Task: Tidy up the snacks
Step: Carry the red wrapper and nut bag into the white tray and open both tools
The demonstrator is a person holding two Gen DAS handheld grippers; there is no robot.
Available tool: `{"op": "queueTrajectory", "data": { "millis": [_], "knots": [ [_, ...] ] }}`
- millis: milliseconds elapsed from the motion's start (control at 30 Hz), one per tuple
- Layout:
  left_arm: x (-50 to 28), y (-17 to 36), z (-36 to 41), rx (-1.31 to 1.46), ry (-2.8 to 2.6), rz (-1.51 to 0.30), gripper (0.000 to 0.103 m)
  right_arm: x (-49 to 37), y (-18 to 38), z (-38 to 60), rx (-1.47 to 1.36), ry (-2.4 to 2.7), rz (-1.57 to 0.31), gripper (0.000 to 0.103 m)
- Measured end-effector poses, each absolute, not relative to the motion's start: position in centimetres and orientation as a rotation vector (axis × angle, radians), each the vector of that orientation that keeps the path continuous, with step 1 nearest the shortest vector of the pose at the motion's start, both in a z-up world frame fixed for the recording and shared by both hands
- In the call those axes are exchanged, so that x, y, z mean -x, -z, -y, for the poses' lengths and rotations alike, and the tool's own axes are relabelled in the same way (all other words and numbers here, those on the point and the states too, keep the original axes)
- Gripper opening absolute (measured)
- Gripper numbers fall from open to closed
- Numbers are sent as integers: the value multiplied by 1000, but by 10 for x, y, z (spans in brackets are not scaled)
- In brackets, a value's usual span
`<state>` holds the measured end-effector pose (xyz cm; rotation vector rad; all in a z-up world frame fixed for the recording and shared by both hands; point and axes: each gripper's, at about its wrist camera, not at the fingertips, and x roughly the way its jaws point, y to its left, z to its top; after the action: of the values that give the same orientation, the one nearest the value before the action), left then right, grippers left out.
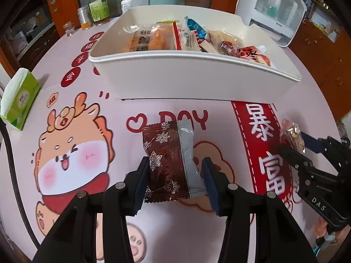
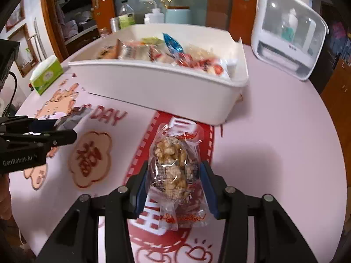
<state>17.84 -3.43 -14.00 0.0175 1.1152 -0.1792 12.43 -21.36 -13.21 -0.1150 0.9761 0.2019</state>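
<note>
Black linkage arms fill the bottom of both wrist views. Left gripper [image 1: 175, 179]: jaws clamped on a dark red snowflake-print packet [image 1: 166, 162] with a grey back panel, gripped across its lower half. The packet looks to be held clear of the table [image 1: 318, 92], though contact cannot be ruled out.

Right gripper [image 2: 173, 182]: jaws clamped on a clear-wrapped snack [image 2: 173, 164] showing pale puffed pieces, its crimped red-printed end hanging below the pads. It also appears lifted above the red banner of the printed mat [image 2: 87, 160].

Both held items sit in front of the white bin [image 1: 186, 81], which stands further back on the table and already holds a mixed heap of wrapped snacks [image 1: 197, 39]. The two grippers are side by side, each visible at the edge of the other's view.

Judged step: carry phase, both pieces picked and on their way to the bin.

Next move calls for: enough height to clear the bin's near wall, then release over a free patch. The bin looks full on the right, so the left half seems safer.

Periphery: green tissue pack [image 1: 19, 100], bottles [image 1: 98, 4], white lidded appliance [image 2: 289, 32].
</note>
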Motion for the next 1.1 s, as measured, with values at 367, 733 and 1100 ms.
{"op": "queueTrajectory", "data": {
  "millis": [367,733,1100],
  "knots": [
    [-167,65,17,-88,182,-974,46,-112,49,178,200,-225,-820,45],
    [-183,-19,32,-190,146,-779,46,-122,-49,161,265,-185,-640,45],
    [-235,-109,57,-225,76,-653,47,-176,-137,172,234,-54,-528,46]
  ]
}}
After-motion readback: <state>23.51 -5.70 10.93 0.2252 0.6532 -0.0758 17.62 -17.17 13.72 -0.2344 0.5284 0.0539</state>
